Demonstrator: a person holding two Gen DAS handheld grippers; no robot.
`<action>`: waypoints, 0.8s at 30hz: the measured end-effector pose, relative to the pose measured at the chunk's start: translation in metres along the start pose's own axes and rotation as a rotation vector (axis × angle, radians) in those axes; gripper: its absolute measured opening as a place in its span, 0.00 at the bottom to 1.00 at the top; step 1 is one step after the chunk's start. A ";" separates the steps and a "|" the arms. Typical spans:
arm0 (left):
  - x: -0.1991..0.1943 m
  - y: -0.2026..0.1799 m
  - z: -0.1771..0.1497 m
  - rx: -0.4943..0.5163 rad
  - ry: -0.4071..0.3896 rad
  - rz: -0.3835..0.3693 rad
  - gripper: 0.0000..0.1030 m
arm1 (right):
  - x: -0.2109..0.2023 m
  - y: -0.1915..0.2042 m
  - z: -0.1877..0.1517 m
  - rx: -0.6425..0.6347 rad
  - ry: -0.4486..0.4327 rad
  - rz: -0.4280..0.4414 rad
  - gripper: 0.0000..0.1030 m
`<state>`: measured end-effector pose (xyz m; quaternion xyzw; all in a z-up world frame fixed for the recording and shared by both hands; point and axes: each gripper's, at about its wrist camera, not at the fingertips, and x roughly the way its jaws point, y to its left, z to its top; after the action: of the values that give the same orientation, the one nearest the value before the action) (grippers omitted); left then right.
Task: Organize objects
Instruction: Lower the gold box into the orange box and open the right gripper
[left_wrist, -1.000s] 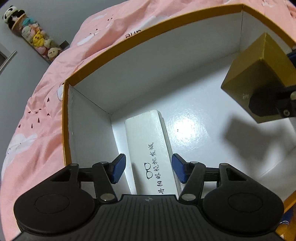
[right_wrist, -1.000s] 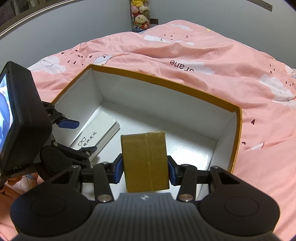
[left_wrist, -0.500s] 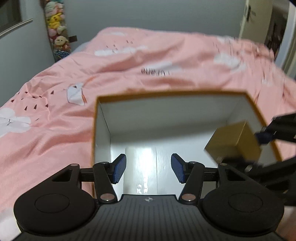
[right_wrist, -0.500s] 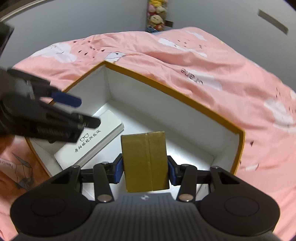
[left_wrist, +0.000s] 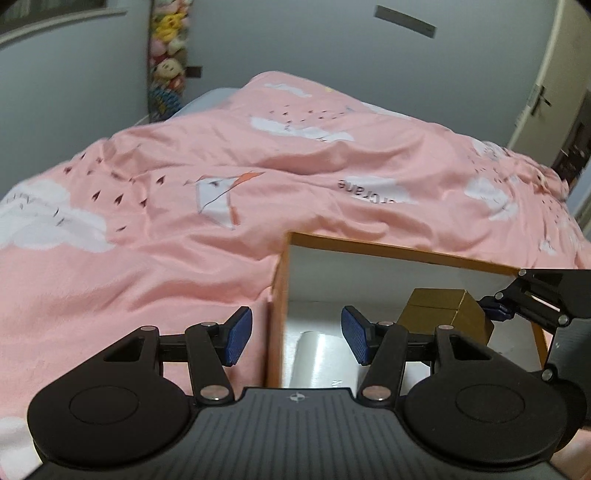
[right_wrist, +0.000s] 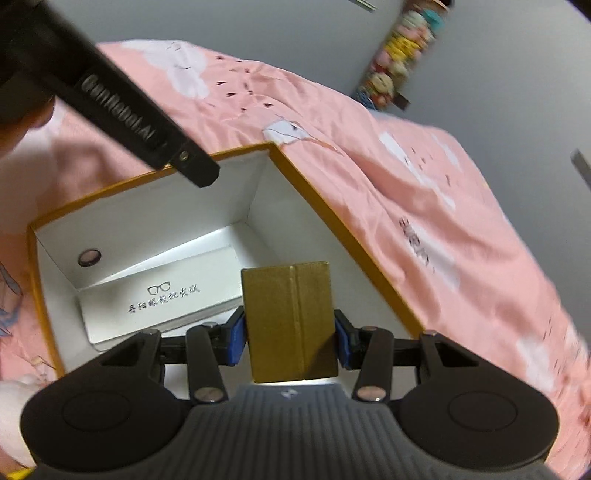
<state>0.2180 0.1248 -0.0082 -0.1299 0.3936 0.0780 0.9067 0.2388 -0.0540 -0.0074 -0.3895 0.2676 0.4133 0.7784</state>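
Right wrist view: the right tool (right_wrist: 290, 341) clamps a gold box (right_wrist: 291, 319) above the orange storage box (right_wrist: 332, 225); at 10 o'clock lies a white glasses case (right_wrist: 162, 295). The left tool (left_wrist: 295, 334) gapes wide, holding nothing.

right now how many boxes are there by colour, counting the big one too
white boxes: 1, the glasses box lying on the floor of the big box
gold boxes: 1, the small gold box clamped in the right gripper above the big box
orange-rimmed boxes: 1, the big open box on the pink duvet
total: 3 boxes
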 end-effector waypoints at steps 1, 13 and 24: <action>0.002 0.004 0.000 -0.014 0.005 -0.001 0.64 | 0.003 0.002 0.002 -0.025 -0.005 0.003 0.47; 0.027 0.020 -0.007 -0.052 0.035 -0.004 0.60 | 0.051 0.014 0.020 -0.234 -0.012 0.022 0.47; 0.045 0.025 -0.012 -0.078 0.049 0.001 0.53 | 0.075 0.021 0.027 -0.291 -0.029 0.073 0.48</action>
<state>0.2338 0.1465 -0.0533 -0.1669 0.4125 0.0908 0.8909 0.2620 0.0080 -0.0556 -0.4822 0.2074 0.4814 0.7020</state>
